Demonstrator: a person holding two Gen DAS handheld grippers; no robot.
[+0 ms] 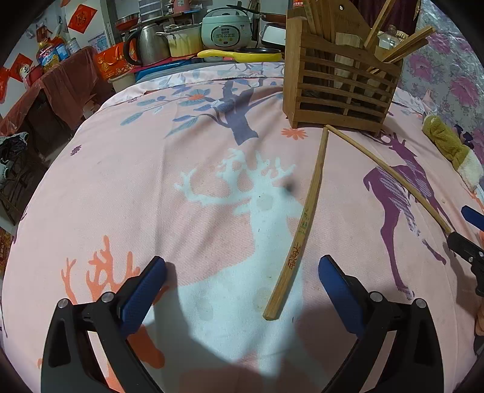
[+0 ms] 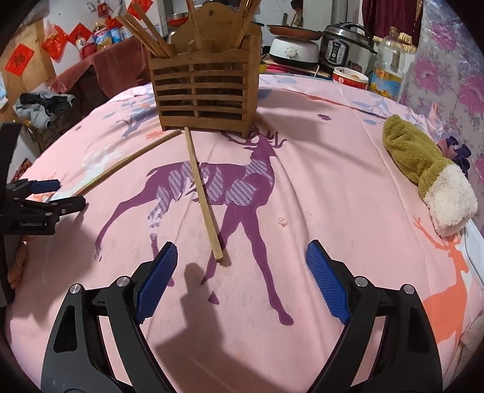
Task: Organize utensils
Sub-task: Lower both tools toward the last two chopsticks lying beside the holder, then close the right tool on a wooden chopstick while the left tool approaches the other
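Note:
A wooden slatted utensil holder [image 1: 341, 81] stands at the far side of the pink deer-print cloth, with several chopsticks standing in it; it also shows in the right wrist view [image 2: 205, 90]. Two loose chopsticks lie on the cloth in front of it, far ends almost meeting. One chopstick [image 1: 299, 232] lies between the fingers of my left gripper [image 1: 242, 290], which is open and empty. The other chopstick [image 2: 202, 193] ends just ahead of my right gripper [image 2: 242, 281], open and empty. The left gripper [image 2: 65, 193] shows at the left of the right wrist view.
A green and white plush sock [image 2: 423, 169] lies at the right on the cloth. Rice cookers [image 1: 227, 28], a kettle [image 1: 145, 45], a yellow pan [image 1: 242, 55] and an oil bottle [image 2: 388, 65] crowd the far edge. Clutter sits beyond the left edge.

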